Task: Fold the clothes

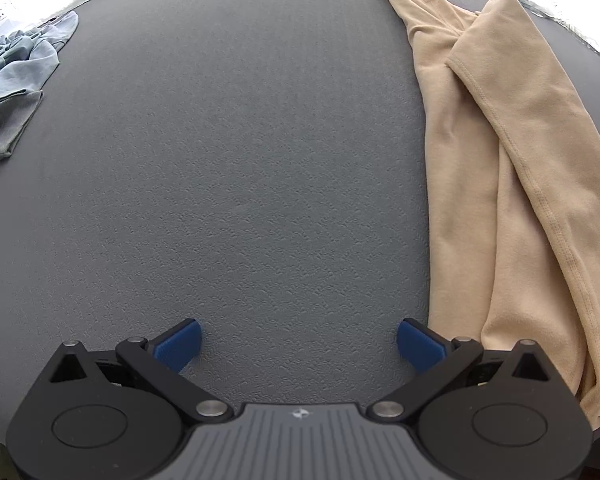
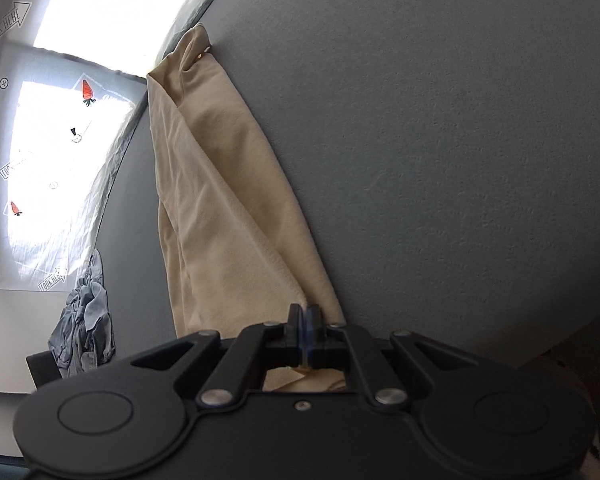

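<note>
Clamped together on a bunched edge of the tan garment [image 2: 236,216], the right gripper [image 2: 305,322] holds the cloth (its pads nearly hidden by the fold), which stretches from the jaws to the table's far edge. Over bare grey table [image 1: 240,160], the left gripper [image 1: 298,344] hangs with jaws wide apart, empty, the garment just beside its right finger. Crumpled blue-grey clothes [image 1: 16,76] lie at the table's far left edge.

One tan knit garment [image 1: 512,184] and one crumpled grey-blue cloth heap [image 1: 16,68] are lying on one textured grey table [image 1: 240,160].
</note>
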Motion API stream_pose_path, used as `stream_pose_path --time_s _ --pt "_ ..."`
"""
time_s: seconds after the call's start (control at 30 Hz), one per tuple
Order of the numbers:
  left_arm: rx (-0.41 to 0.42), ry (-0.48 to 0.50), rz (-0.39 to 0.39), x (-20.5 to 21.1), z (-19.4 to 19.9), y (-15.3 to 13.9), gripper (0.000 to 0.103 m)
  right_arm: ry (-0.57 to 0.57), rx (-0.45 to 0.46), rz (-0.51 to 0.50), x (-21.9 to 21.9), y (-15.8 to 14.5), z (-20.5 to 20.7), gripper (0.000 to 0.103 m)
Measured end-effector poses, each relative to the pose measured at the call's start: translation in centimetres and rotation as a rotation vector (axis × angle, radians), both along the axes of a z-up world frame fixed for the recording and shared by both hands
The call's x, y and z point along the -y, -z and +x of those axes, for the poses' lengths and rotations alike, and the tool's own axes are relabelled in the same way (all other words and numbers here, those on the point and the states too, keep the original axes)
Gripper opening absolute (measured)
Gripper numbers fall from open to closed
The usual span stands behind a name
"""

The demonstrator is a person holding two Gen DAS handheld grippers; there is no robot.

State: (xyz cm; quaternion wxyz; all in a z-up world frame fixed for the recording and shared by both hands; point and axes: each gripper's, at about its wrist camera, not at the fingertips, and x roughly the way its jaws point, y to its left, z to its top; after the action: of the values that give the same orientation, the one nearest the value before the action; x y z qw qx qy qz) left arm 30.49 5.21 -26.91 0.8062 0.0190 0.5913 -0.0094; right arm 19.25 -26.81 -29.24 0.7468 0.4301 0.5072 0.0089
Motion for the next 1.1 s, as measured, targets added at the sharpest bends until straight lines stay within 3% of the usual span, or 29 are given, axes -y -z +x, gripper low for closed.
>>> stream_pose_path --time_s 0.13,0.2,0.27,0.43,0.73,0.87,1.0,1.03,1.07,1.1 --pt "-0.024 -0.001 -0.001 -0.3 0.5 -0.1 0.103 -0.041 -0.016 -0.039 -0.2 -0.7 1.3 0.009" --pt "-0.037 -0.004 -0.004 -0.4 0.8 -0.2 0.103 -0.027 0.034 -0.048 0.1 -1.8 2.0 0.023" --pt "-0.042 0.001 -0.003 -0.5 1.1 -0.4 0.103 -0.005 0.109 -0.073 0.6 -3.1 3.2 0.028" --pt "0.01 0.0 0.013 -0.6 3.2 -1.2 0.103 -0.004 0.235 -0.074 1.0 -5.0 8.0 0.029" --pt "0.097 -0.048 -0.026 -0.6 10.0 -3.1 0.103 -0.082 0.294 -0.027 -0.9 -5.8 19.6 0.031" --pt "0.097 -0.068 -0.07 0.2 13.1 -3.3 0.103 -0.127 0.294 -0.038 -2.2 -5.5 26.1 0.038" --pt "0.083 -0.098 -0.115 0.7 17.6 -3.2 0.103 -0.199 0.258 -0.091 -4.2 -4.8 31.7 0.036" --pt "0.083 -0.099 -0.123 0.8 18.3 -3.2 0.103 -0.221 0.243 -0.118 -4.8 -4.4 33.0 0.029" --pt "0.082 -0.097 -0.127 1.0 19.0 -3.0 0.103 -0.248 0.236 -0.134 -5.3 -3.9 33.9 0.006" --pt "0.081 -0.096 -0.13 1.3 19.6 -2.9 0.103 -0.27 0.236 -0.136 -5.7 -3.4 34.7 0.004"
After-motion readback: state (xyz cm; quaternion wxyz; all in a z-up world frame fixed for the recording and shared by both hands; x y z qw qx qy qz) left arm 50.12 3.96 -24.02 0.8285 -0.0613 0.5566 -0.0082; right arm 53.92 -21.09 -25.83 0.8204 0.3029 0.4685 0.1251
